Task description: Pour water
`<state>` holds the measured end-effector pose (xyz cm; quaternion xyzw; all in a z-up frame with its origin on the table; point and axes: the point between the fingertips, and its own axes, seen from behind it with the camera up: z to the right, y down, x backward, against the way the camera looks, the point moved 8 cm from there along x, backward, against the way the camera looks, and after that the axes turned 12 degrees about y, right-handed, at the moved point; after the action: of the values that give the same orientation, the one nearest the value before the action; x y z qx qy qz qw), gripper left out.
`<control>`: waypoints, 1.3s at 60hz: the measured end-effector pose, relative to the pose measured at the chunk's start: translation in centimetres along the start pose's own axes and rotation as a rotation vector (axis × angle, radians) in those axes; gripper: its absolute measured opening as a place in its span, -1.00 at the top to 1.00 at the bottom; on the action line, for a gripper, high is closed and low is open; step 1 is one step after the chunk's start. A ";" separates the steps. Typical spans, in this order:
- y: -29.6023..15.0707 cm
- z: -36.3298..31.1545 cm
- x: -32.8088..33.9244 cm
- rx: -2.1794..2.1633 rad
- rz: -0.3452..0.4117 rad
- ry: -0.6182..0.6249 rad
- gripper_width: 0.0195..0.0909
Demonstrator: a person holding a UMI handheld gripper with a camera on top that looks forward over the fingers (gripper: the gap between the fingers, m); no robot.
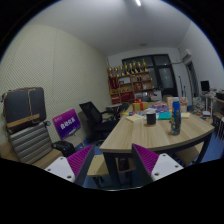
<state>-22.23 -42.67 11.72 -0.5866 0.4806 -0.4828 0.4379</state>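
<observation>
My gripper (113, 165) is held in the air well short of a long wooden table (130, 137), with its two purple pads (80, 160) standing wide apart and nothing between them. On the far half of the table stands a tall bottle with a blue cap (176, 115). A dark cup (151, 118) sits a little to its left, and several small items lie beyond it. All of these lie well beyond the fingers.
Black office chairs (97, 118) stand left of the table, and a grey armchair (28, 125) is nearer on the left. A purple sign (67, 124) leans by the wall. Shelves with trophies (132, 82) fill the back wall. Floor lies between me and the table.
</observation>
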 end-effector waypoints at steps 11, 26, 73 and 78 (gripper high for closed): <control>-0.6 1.1 -1.0 0.019 0.004 0.038 -0.75; -1.7 5.8 -3.9 0.149 0.031 0.098 -0.69; -6.2 29.8 -30.0 0.121 0.074 0.351 -0.71; -5.5 30.2 -31.9 0.077 0.037 0.344 -0.41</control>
<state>6.06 -8.86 7.97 -0.4691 0.5402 -0.5862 0.3800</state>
